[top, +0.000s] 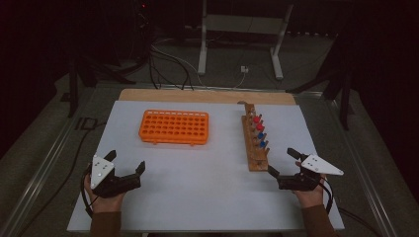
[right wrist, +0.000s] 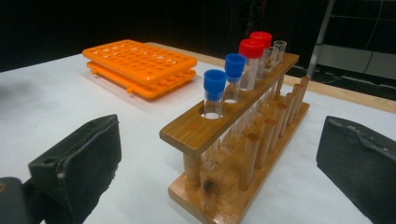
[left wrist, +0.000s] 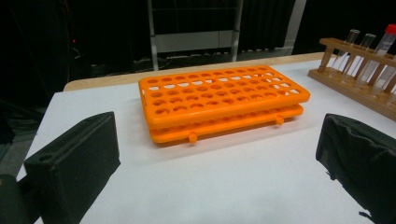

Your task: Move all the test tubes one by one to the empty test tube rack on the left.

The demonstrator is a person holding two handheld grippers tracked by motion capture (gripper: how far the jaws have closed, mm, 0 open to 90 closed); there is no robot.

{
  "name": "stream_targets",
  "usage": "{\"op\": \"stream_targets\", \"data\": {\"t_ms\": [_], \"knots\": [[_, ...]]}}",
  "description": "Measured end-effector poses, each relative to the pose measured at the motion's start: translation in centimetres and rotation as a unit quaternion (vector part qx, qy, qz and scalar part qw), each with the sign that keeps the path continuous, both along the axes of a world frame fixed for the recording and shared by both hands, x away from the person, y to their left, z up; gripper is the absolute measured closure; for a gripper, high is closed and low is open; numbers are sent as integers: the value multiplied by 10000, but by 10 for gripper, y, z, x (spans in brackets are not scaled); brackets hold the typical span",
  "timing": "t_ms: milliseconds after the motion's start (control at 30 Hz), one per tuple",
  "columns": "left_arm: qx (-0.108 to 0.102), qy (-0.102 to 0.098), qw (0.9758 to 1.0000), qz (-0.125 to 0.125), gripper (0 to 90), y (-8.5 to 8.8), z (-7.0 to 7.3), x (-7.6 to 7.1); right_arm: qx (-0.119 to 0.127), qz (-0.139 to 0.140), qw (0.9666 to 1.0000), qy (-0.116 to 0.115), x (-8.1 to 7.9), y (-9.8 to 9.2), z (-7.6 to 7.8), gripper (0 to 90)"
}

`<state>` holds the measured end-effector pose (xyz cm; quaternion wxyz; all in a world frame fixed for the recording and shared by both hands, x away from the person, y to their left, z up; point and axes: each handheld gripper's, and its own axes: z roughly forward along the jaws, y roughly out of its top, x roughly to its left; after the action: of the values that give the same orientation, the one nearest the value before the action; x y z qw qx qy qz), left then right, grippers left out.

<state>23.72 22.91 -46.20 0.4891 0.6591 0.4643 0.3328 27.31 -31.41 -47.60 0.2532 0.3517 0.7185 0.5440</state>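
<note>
- A dark room surrounds a white desk (top: 197,197); cables lie on the floor behind it, near a metal frame (top: 242,24).
- An orange rack (top: 174,127) with rows of round holes lies flat on the far left part of the desk.
- A wooden rack (top: 256,143) stands on the right part, running away from the person, well apart from the orange one.
- In the wooden rack stand upright tubes: two with blue caps (right wrist: 224,74), two with red caps (right wrist: 256,43), and uncapped clear ones behind them.
- The left tool (top: 125,164) rests low at the near left of the desk, jaws wide apart, nothing between them; it faces the orange rack.
- The right tool (top: 281,160) sits just beside the near end of the wooden rack, jaws wide apart and gripping nothing.
</note>
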Motion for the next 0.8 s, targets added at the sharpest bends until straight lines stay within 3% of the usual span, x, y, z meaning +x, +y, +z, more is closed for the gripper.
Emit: {"op": "stream_targets", "data": {"t_ms": [367, 533, 667, 800], "knots": [[-36, 31, 10000, 36, 3, 0, -2, 3, 85, -75, 9999, 52, 0, 1, 5, 5], [-36, 41, 10000, 83, 3, 0, -3, 4, 29, -50, 10000, 55, 3, 4, 17, 6], [-18, 56, 9999, 115, 3, -1, -4, 3, -10, -18, 9998, 198, 9, 6, 25, 6], [9, 55, 9999, 105, 3, -2, -4, 3, -200, 81, 9994, 263, 15, 11, 31, 41]]}}
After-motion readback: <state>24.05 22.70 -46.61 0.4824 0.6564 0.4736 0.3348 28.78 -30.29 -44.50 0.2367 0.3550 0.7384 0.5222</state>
